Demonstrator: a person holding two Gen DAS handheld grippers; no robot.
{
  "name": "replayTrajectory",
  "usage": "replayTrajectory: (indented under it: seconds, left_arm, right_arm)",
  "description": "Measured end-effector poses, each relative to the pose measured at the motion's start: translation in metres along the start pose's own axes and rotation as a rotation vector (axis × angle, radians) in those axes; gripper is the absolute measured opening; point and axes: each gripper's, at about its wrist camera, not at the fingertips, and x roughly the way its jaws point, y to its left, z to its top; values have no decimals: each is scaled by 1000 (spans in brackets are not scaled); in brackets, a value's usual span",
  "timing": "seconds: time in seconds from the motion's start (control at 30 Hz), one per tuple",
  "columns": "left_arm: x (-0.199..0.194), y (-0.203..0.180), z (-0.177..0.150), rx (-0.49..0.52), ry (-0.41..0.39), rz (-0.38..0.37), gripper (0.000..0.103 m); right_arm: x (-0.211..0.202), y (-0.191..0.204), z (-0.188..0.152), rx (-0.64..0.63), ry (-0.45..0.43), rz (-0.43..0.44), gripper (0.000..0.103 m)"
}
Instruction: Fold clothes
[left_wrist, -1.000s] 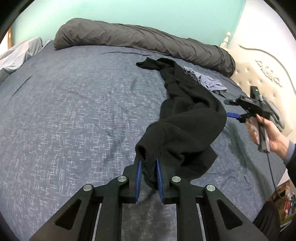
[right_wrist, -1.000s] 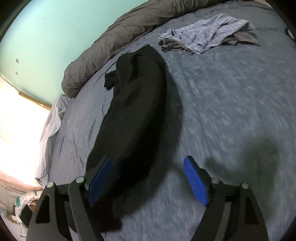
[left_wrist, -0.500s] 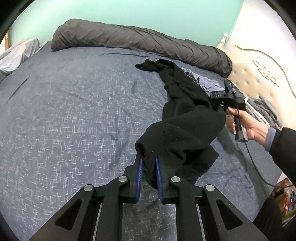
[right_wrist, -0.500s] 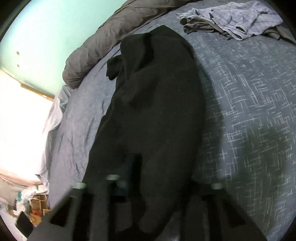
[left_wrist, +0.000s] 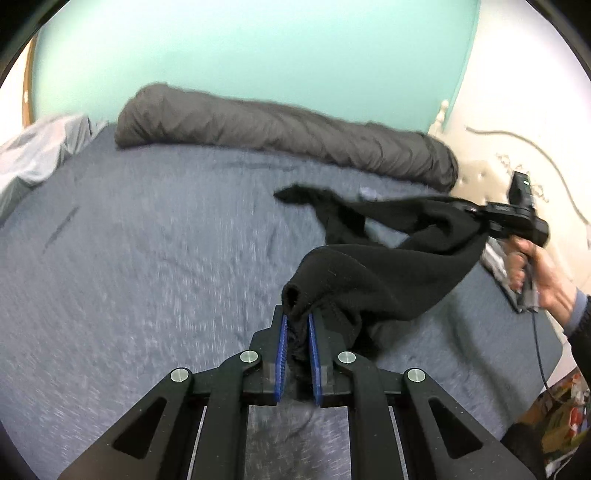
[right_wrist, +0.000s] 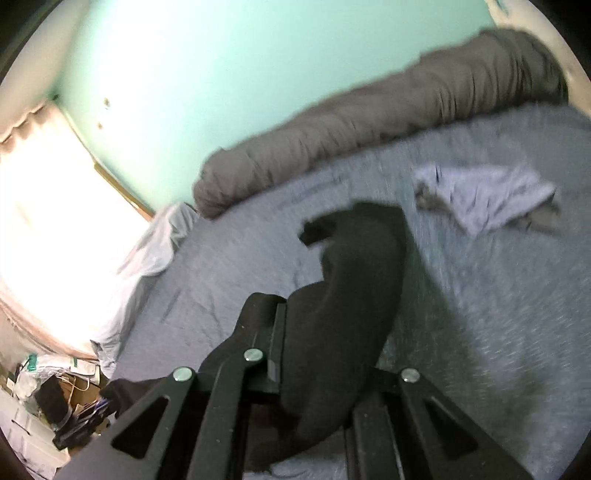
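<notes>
A long black garment (left_wrist: 384, 273) hangs lifted above the blue-grey bed (left_wrist: 147, 258). My left gripper (left_wrist: 295, 325) is shut on one end of it, the cloth bunched between the blue pads (left_wrist: 282, 350). My right gripper (left_wrist: 480, 218), held by a hand at the right, is shut on the other side of the garment. In the right wrist view the black garment (right_wrist: 351, 295) drapes between and over the right gripper (right_wrist: 317, 332), hiding its fingertips. The garment's far end (left_wrist: 299, 194) trails onto the bed.
A rolled grey duvet (left_wrist: 288, 136) lies along the back of the bed by the teal wall. A pale checked garment (right_wrist: 487, 192) lies crumpled on the bed beyond the black one. A white headboard (left_wrist: 517, 170) stands at the right. Light bedding (left_wrist: 37, 158) hangs at the left edge.
My right gripper has closed on the black garment and lifted it. My left gripper has also risen, still holding its end. Most of the garment has come off the bed.
</notes>
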Motion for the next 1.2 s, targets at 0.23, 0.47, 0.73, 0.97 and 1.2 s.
replayTrajectory:
  seconds: [0.23, 0.47, 0.73, 0.97, 1.2]
  left_arm:
    - [-76, -45, 79, 79, -120, -12, 12]
    - [-147, -103, 135, 156, -203, -74, 12]
    - [-185, -138, 147, 185, -224, -124, 6]
    - [-158, -141, 128, 173, -151, -127, 0]
    - [-80, -112, 74, 83, 1, -134, 0]
  right_arm:
    - [-122, 82, 35, -68, -140, -14, 6]
    - [-246, 120, 48, -111, -257, -62, 6]
    - [-334, 142, 49, -166, -314, -118, 6]
    - [-321, 133, 33, -179, -254, -171, 7]
    - [-213, 98, 0, -196, -4, -298, 7]
